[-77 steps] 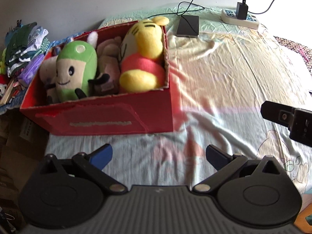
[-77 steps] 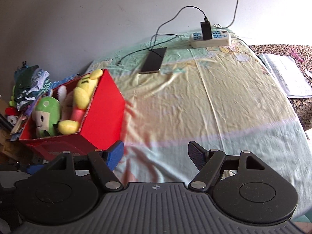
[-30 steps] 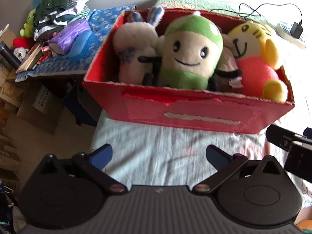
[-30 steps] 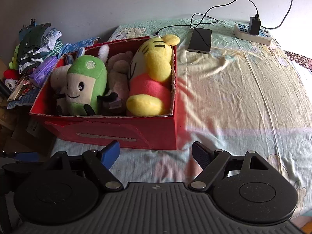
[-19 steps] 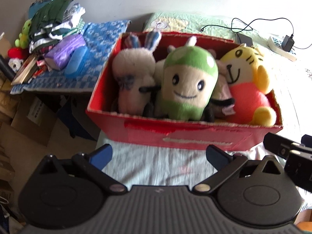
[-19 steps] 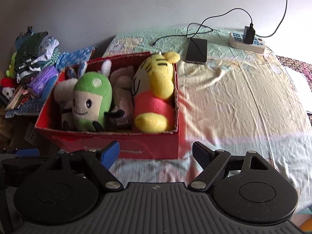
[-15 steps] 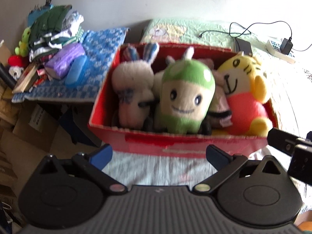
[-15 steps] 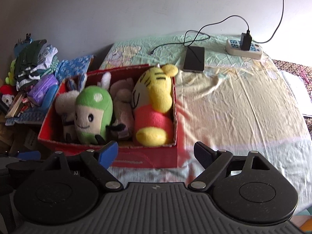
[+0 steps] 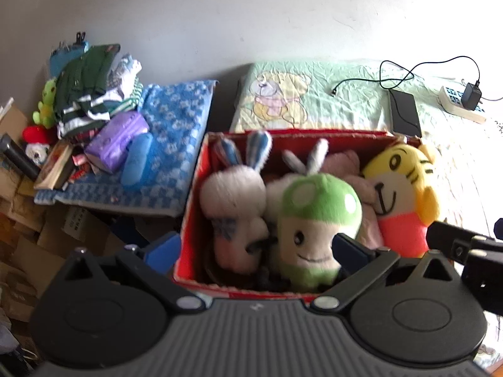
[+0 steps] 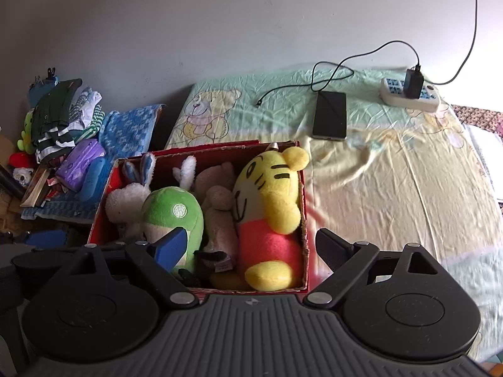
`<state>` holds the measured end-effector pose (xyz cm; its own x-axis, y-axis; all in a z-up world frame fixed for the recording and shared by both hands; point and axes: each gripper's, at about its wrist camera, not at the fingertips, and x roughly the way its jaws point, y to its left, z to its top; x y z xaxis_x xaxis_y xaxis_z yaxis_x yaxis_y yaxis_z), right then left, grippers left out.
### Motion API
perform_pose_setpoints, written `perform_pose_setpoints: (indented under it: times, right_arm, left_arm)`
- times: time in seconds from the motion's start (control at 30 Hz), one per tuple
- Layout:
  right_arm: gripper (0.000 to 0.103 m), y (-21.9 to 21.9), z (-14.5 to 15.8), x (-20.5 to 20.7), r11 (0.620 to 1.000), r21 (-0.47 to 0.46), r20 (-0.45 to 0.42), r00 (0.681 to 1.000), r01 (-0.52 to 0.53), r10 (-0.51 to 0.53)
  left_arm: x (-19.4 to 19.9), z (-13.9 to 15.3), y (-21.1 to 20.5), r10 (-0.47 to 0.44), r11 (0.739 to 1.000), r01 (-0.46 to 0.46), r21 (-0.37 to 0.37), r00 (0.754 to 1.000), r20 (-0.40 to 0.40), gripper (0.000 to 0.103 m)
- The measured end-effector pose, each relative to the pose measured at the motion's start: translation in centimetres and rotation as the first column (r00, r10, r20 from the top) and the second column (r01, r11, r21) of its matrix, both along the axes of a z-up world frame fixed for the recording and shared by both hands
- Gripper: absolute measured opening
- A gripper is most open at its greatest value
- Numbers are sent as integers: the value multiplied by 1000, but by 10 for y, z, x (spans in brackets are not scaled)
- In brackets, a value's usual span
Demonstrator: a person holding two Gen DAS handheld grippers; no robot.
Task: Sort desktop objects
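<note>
A red box (image 9: 191, 207) (image 10: 304, 220) sits on the bed's near left part, packed with plush toys. A white rabbit (image 9: 234, 207) (image 10: 125, 202), a green-capped toy (image 9: 317, 220) (image 10: 174, 213), a beige toy (image 10: 220, 216) and a yellow tiger in a red top (image 9: 402, 201) (image 10: 270, 207) stand side by side. My left gripper (image 9: 254, 249) hovers open above the box's near left part, nothing between its fingers. My right gripper (image 10: 250, 246) is open too, over the box's near right side. The right gripper's body (image 9: 465, 251) shows at the left view's right edge.
A black phone (image 10: 329, 119) with a cable and a white power strip (image 10: 410, 95) with a charger lie at the far side of the bed sheet (image 10: 393, 188). Folded clothes (image 9: 91, 94), a purple pack (image 9: 118, 139) and small toys are piled left of the bed.
Both grippers have risen and moved forward over the red box; its front wall has dropped below the fingers in both views. The toys have not moved.
</note>
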<state>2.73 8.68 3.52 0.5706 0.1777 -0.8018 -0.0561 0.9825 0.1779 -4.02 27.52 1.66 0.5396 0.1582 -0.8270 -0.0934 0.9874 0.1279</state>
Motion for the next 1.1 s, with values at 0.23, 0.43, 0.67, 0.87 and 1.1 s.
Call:
perform_pose_setpoints:
  times: [0.23, 0.43, 0.67, 0.87, 1.1]
  right_arm:
    - [91, -1, 1, 23, 1000, 6, -53, 999, 11, -11]
    - [91, 2, -6, 36, 1000, -9, -85, 996, 2, -3]
    - [90, 6, -15, 45, 1000, -21, -129, 992, -12, 9]
    - [90, 12, -22, 47, 999, -25, -155, 987, -31, 27]
    - [90, 24, -31, 53, 999, -40, -183, 983, -13, 5]
  left_arm:
    - [18, -6, 8, -6, 1000, 6, -5, 999, -36, 102]
    - [27, -18, 12, -9, 1000, 10, 10, 998, -59, 102]
    - [35, -24, 21, -2, 1000, 1, -14, 998, -70, 101]
    - [38, -26, 22, 2, 1000, -4, -29, 997, -76, 102]
    - [38, -33, 29, 3, 999, -8, -40, 993, -116, 101]
